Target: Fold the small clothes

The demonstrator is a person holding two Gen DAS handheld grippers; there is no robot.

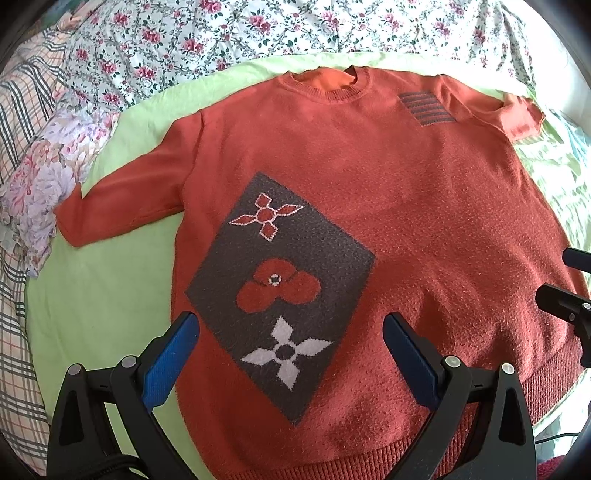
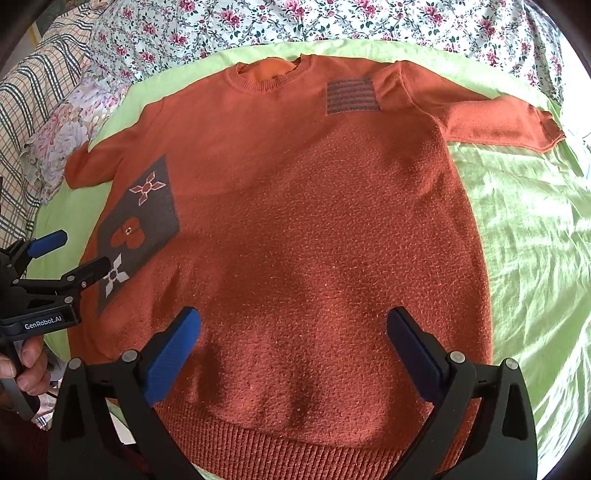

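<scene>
Above the ribbed hem of the sweater [image 2: 303, 229], both tongs hang tilted steeply downward with nothing between their blue pads. The right tongs [image 2: 293, 354] stand fully open over the plain knit just above the hem. The left tongs [image 1: 291, 358] stand fully open as well, over the lower corner of the grey diamond panel [image 1: 284, 291] on the sweater's left half as the cameras show it.

**Position of the work.** The sweater lies face up and spread flat on a green sheet [image 1: 99, 306] on the bed, hem toward the tongs, collar [image 1: 325, 83] at the far end. One sleeve [image 1: 129, 195] runs out past the panel side; the other sleeve [image 2: 491, 118] runs out past the striped patch [image 2: 352, 96].

**Procedure (judged, no fold made yet).**
1. Bring each sleeve inward across the body first.
2. Grip at a seam or at the cuff, not in mid-knit, so that only the intended layer lifts.
3. Lift both ends evenly; the loose knit will likely sag and drag if one side leads.
4. Lay down, then release before withdrawing.

**Inventory.**
- Sweater: one.
- Sleeves: two.
- Tongs: two.
- Knitted motifs in the panel: three.
- Striped patch: one.
- Green sheet: one.
- Floral bedding [image 2: 332, 22] beyond the collar: at least two patterns; exact count cannot be told.
</scene>
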